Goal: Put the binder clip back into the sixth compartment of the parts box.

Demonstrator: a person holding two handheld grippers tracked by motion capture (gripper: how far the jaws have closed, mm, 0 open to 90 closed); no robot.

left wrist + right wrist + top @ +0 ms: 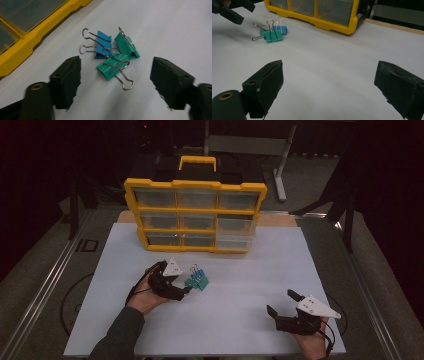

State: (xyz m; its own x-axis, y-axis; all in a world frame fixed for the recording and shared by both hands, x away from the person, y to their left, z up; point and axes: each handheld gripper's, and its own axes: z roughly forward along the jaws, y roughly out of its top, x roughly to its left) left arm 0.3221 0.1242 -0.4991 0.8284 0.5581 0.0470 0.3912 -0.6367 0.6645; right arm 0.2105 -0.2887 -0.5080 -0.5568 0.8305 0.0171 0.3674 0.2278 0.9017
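Observation:
Three binder clips lie bunched on the white mat point(225, 315): a blue clip point(103, 45), a green clip point(126, 46) beside it and a second green clip point(113, 66) nearest the camera. From above, the bunch of clips point(197, 281) sits left of centre. My left gripper point(181, 287) is just to its left, and in its own view the left gripper point(116, 61) stands open, jaws on either side of the nearest green clip without touching it. My right gripper point(281, 302) rests open at the front right, nothing between its jaws point(329, 65).
A yellow organiser point(195, 215) with clear drawers and a handle stands upright at the back of the mat, close behind the clips. The mat's front edge runs just below both hands. Dark floor, table legs and metal rails surround it.

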